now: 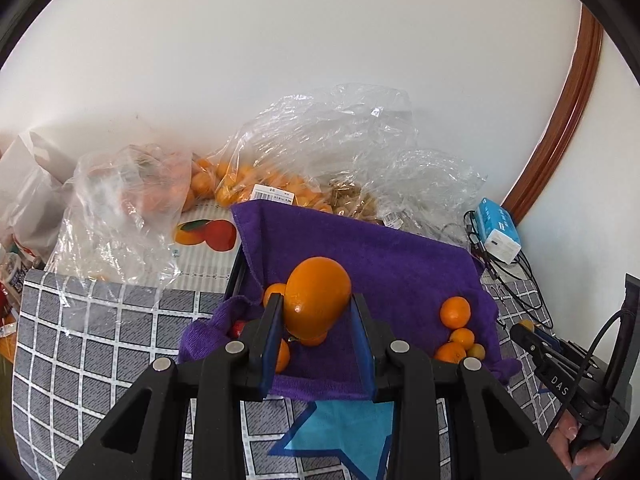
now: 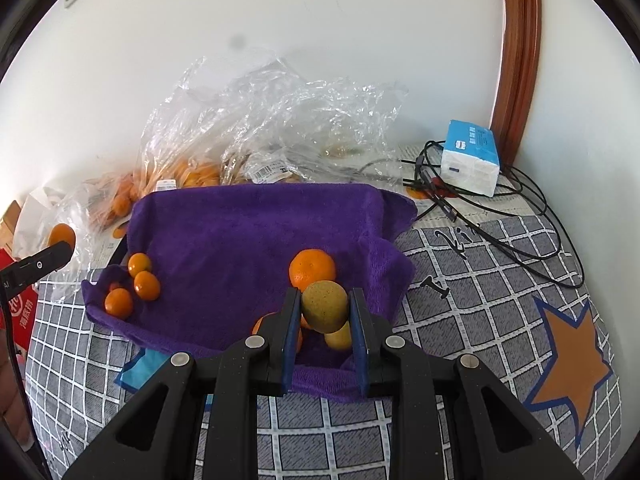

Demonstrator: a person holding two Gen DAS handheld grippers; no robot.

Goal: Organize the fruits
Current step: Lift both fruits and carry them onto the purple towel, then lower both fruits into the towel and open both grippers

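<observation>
My left gripper (image 1: pixel 317 309) is shut on a large orange (image 1: pixel 317 296), held above the left side of a purple towel (image 1: pixel 400 256) that lines a tray. My right gripper (image 2: pixel 325 307) is shut on a small yellow-green citrus fruit (image 2: pixel 324 306) over the towel's (image 2: pixel 248 232) right side. Small oranges lie on the towel: a group at its left (image 2: pixel 136 284), one bigger mandarin (image 2: pixel 312 270) just past the right gripper, and a few near the right edge (image 1: pixel 456 312). The right gripper (image 1: pixel 532 340) also shows at the left wrist view's right edge.
Crumpled clear plastic bags (image 1: pixel 328 152) with more oranges (image 2: pixel 188 174) sit behind the towel against the white wall. A blue-and-white tissue pack (image 2: pixel 472 156) and black cables (image 2: pixel 500 216) lie at the back right. A grey checked cloth (image 2: pixel 480 300) with star patches covers the surface.
</observation>
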